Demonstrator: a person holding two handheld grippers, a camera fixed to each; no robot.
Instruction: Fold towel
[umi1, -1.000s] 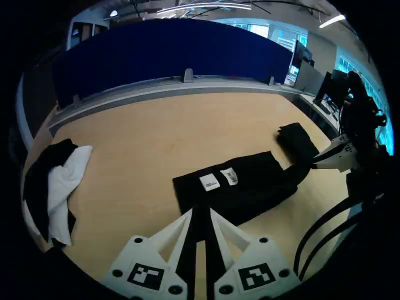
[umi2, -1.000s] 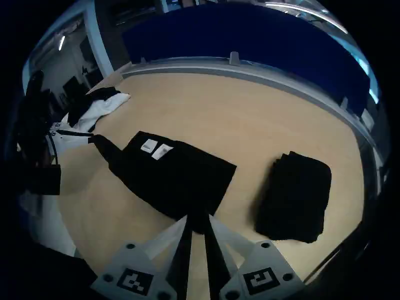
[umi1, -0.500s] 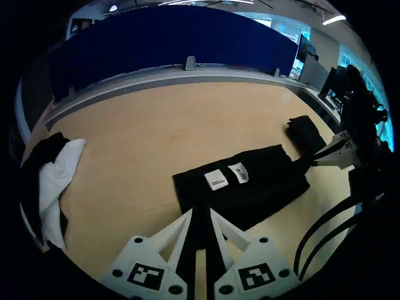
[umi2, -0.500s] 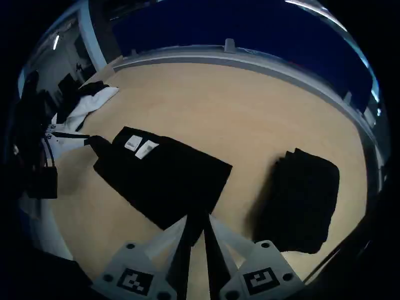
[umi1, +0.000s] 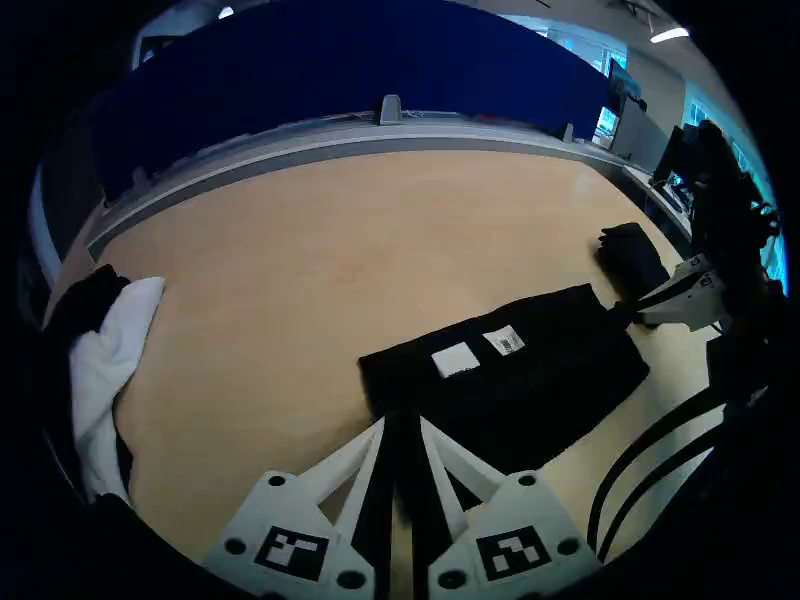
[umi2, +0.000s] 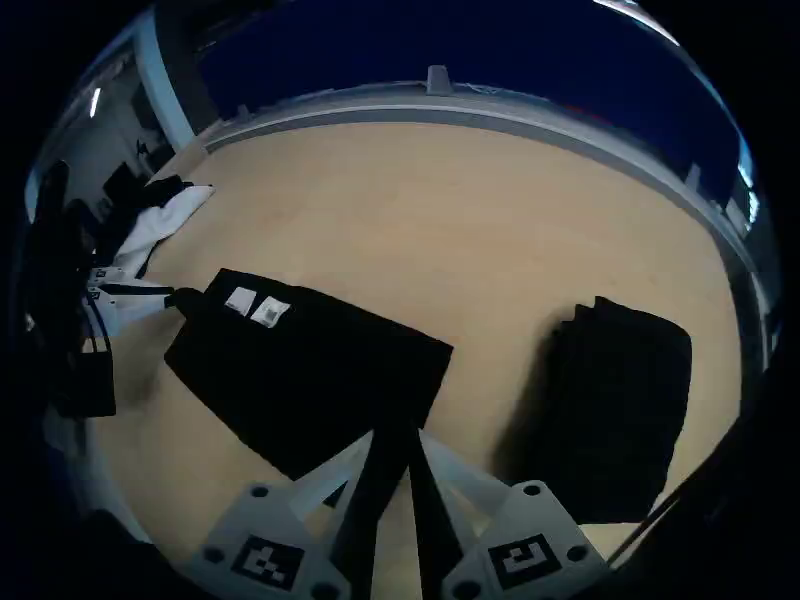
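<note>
Held black towel (umi1: 520, 370) flat on the counter (umi1: 330, 250) beside the folded black stack (umi2: 620, 390), opposite ends clenched in left claw (umi1: 402, 425) and right claw (umi2: 392, 440). Looked mid-fold; next likely needed one end carried over the other.

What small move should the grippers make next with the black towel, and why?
Probably carry the end held by the right gripper over onto the end held by the left gripper. The black towel lies flat on the table, pinched at opposite ends, longer than the folded stack.

Both views face the towel (umi1: 520, 375) from opposite ends.
</note>
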